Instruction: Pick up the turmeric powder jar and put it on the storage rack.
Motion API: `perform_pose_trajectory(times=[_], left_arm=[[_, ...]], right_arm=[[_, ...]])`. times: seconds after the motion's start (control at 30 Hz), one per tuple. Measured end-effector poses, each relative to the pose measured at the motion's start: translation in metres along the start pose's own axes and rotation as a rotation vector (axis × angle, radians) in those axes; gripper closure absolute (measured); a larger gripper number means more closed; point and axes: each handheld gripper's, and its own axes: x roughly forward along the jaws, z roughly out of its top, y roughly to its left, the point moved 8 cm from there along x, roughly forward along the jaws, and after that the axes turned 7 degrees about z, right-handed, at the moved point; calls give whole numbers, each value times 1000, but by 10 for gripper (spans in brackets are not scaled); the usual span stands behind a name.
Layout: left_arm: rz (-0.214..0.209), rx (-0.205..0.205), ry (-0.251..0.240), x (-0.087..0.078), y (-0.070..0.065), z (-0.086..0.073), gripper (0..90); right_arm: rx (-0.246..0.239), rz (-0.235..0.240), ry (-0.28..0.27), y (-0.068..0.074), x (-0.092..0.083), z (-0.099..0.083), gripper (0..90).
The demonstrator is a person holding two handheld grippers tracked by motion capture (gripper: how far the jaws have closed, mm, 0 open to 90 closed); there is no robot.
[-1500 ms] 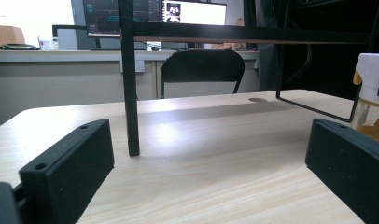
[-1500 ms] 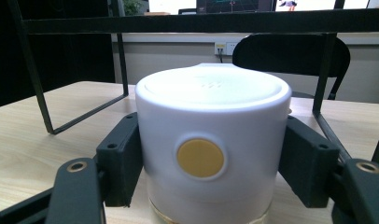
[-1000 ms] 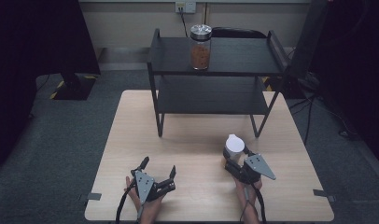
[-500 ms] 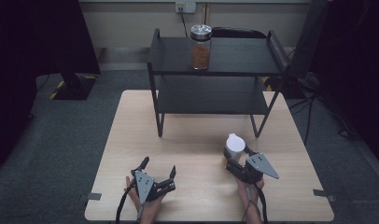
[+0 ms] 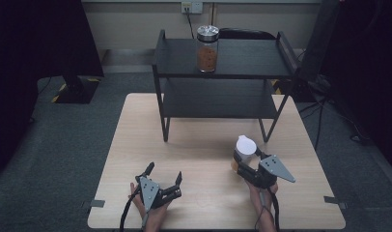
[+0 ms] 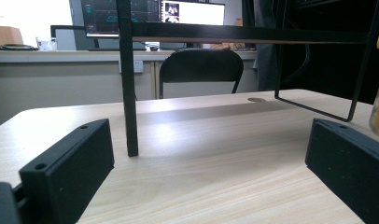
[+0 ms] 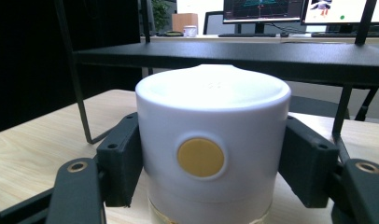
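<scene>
The black shelf [image 5: 223,63] is filling the upper middle, a jar [image 5: 207,48] standing on top. Lower right, the right gripper [image 5: 243,159] is clamping the white-lidded container [image 5: 245,147] by its smooth, probably slippery lid [image 7: 213,135]; gripping lower looks safer. Lower left, the left gripper [image 5: 163,174] is resting with jaws wide.

1. Ahead of the right gripper [image 5: 243,162], the black shelf rack [image 5: 223,104] bars the way; its low shelf edge hangs just above the held container [image 7: 213,140].
2. Bare tabletop [image 5: 203,150] lies open between the left gripper [image 5: 164,181] and the rack's leg [image 6: 127,93].
</scene>
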Motion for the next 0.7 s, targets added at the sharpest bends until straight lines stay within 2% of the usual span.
perform_pose_trajectory(times=[0.47,0.7], left_arm=[[0,0,0,0,0,0,6],[0,-1,0,0,0,0,6]], right_arm=[[5,114,10,-6,-4,27,304],[9,155,9,-8,-3,40,304]])
